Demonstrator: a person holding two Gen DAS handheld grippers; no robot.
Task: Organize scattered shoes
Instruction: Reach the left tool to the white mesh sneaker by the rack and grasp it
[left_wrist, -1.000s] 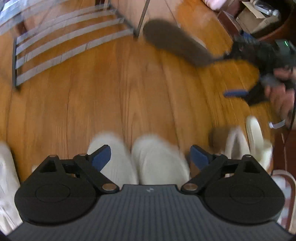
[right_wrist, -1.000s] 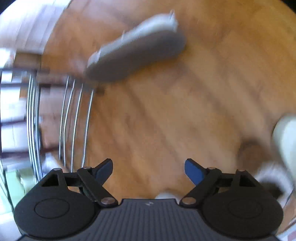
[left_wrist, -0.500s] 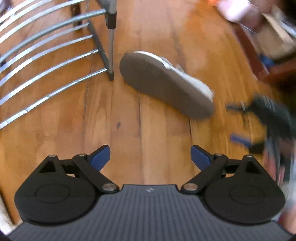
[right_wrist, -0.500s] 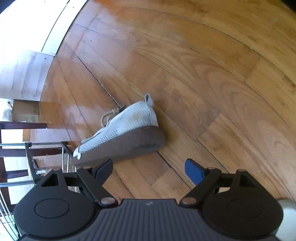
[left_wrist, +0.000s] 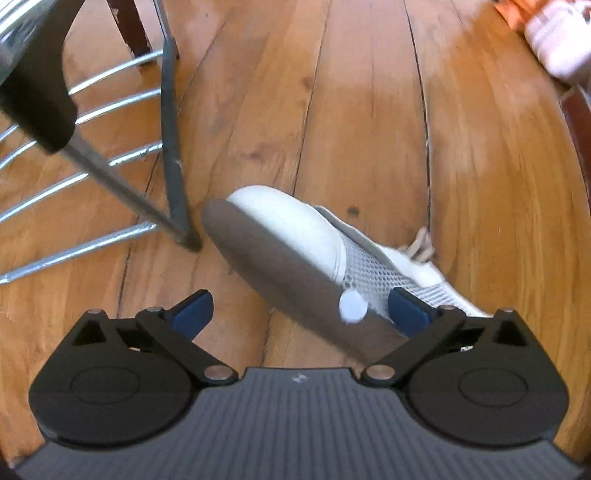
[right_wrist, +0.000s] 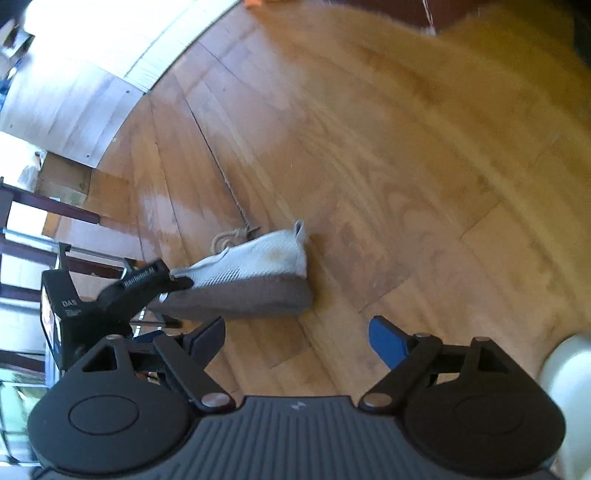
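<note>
The white mesh sneaker with a grey sole (left_wrist: 317, 258) lies on its side on the wooden floor (left_wrist: 369, 110), between my left tool's (left_wrist: 299, 314) opening, untouching fingers, pointing steeply down. My right tool (right_wrist: 295, 332) hangs open nearby.

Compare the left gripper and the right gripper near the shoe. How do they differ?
1. The left gripper has the shoe between its fingers, and the right gripper has only bare floor.
2. The left's jaws are opening, with no pad seen pressing the shoe. The right's simply stand open.
3. The left is over the shoe beside the rack, while the right sits back from it.

Both are black with blue pads and point down.
</note>
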